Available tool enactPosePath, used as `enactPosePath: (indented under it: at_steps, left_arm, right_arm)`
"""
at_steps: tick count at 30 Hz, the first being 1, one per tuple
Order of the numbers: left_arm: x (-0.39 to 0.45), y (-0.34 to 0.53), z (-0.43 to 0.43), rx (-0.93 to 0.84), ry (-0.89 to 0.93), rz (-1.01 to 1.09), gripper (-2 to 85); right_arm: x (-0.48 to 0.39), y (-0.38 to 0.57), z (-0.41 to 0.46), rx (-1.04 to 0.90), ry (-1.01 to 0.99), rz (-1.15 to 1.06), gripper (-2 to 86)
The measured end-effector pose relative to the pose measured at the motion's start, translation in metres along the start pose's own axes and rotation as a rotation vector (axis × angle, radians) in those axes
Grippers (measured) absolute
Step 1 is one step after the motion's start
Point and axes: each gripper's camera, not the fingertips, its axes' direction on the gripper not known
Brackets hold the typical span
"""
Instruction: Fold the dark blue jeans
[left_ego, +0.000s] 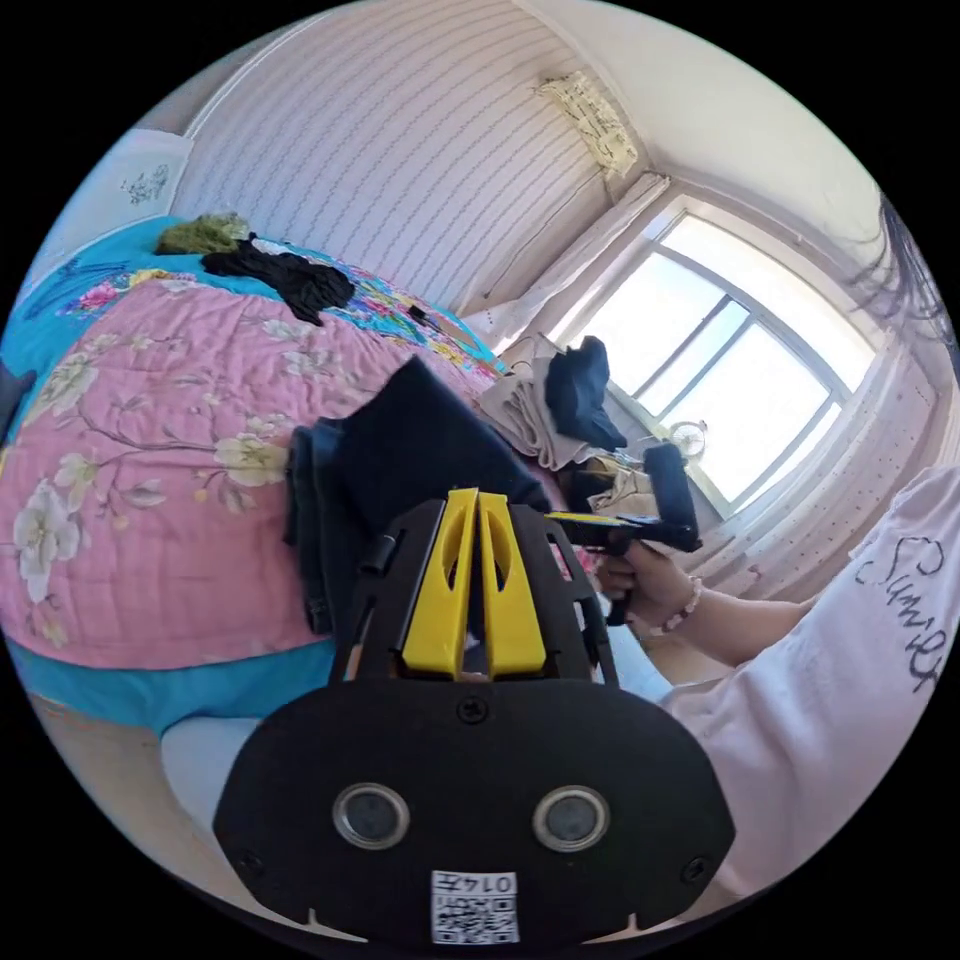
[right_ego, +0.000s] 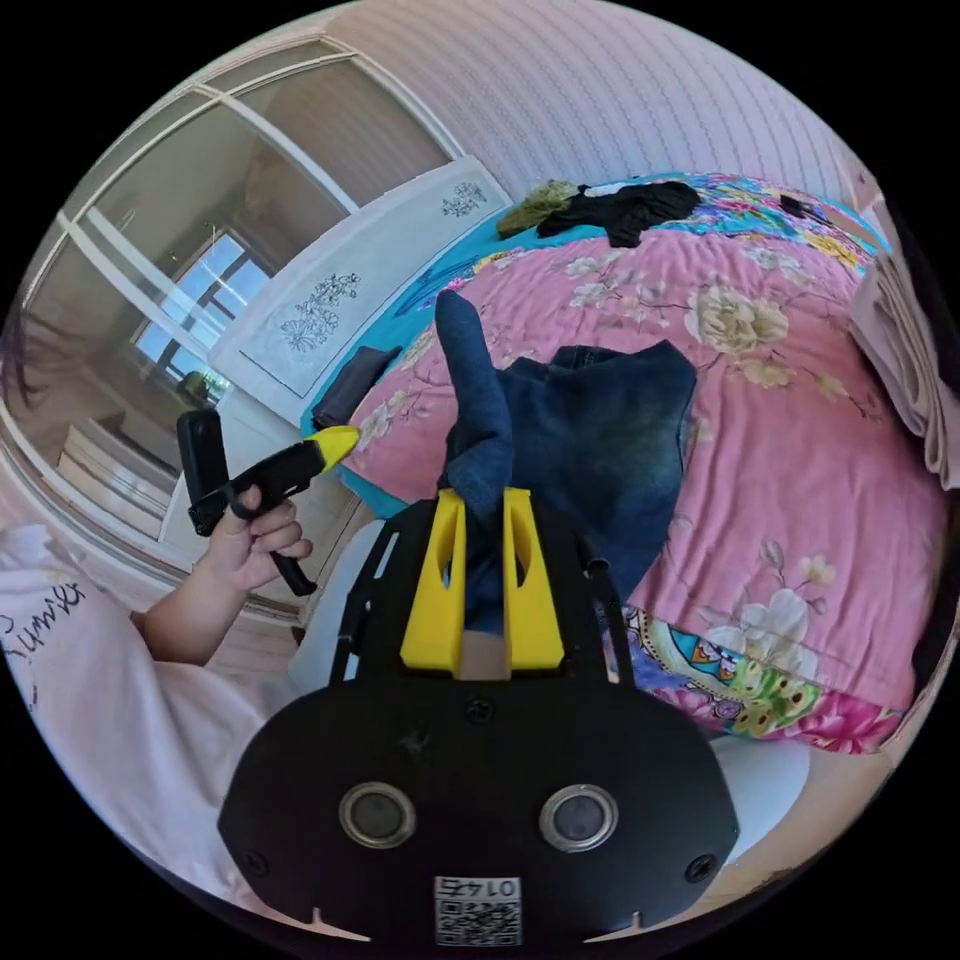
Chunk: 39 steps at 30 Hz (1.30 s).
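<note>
Grippers, two, on jeans (right_ego: 590, 440).
Right gripper (right_ego: 484, 510) pinches a raised denim fold; left gripper (left_ego: 477, 500), jaws pressed together, over jeans on pink quilt (right_ego: 800, 420).

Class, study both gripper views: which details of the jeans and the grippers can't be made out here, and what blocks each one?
1. Left gripper view: the left gripper hides the near edge of the dark blue jeans, so a grip can't be judged.
2. Right gripper view: the right gripper covers where the lifted denim ends.
3. Both views: the jeans' underside lies against the pink quilt.
</note>
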Motion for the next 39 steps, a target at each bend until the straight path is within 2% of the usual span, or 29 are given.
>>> enactPosePath:
  at_steps: [1, 3, 7, 9, 12, 16, 19, 21, 24, 30, 32, 35, 39]
  left_arm:
    - [-0.011, 0.005, 0.0, -0.023, -0.11, -0.013, 0.4]
    - [-0.027, 0.014, 0.003, -0.036, -0.208, -0.023, 3.9]
    - [-0.057, 0.027, 0.042, -0.158, -0.181, -0.112, 9.5]
    - [-0.062, 0.031, 0.063, -0.217, -0.197, -0.123, 10.2]
    - [-0.063, 0.034, 0.09, -0.297, -0.243, -0.155, 9.9]
    - [-0.046, 0.031, 0.093, -0.296, -0.183, -0.154, 0.1]
    - [-0.008, 0.028, 0.086, -0.219, -0.122, 0.004, -0.8]
    - [0.015, 0.029, 0.095, -0.253, -0.088, 0.096, -0.9]
    - [0.038, 0.041, 0.116, -0.319, -0.104, 0.205, -1.0]
    - [0.018, 0.049, 0.105, -0.283, -0.118, 0.074, -1.0]
    - [0.008, 0.044, 0.087, -0.262, -0.149, 0.054, -1.0]
    - [-0.018, 0.037, 0.058, -0.228, -0.273, 0.037, -0.8]
    - [-0.063, 0.012, 0.054, -0.178, -0.3, -0.074, 0.3]
  right_arm:
    - [0.005, 0.002, -0.007, 0.012, 0.016, 0.018, 5.6]
    - [0.029, 0.011, -0.044, 0.091, 0.067, 0.089, 5.0]
    - [0.065, 0.032, -0.108, 0.209, 0.228, 0.211, 5.4]
    - [0.089, 0.045, -0.131, 0.169, 0.4, 0.327, 5.7]
    - [0.099, 0.054, -0.141, 0.13, 0.546, 0.492, 4.4]
    - [0.06, 0.042, -0.119, 0.177, 0.546, 0.357, 3.2]
    - [0.027, 0.009, -0.066, 0.112, 0.313, 0.192, 4.4]
    - [-0.004, -0.023, -0.008, -0.037, 0.168, 0.061, 6.1]
    - [-0.044, -0.058, 0.049, -0.082, 0.279, -0.094, 10.9]
    - [-0.061, -0.113, 0.133, -0.243, 0.236, -0.144, 14.3]
    - [-0.059, -0.122, 0.142, -0.294, 0.168, -0.127, 14.3]
    - [-0.063, -0.134, 0.127, -0.258, 0.063, -0.178, 13.9]
    - [-0.046, -0.169, 0.109, -0.191, 0.204, -0.22, 14.5]
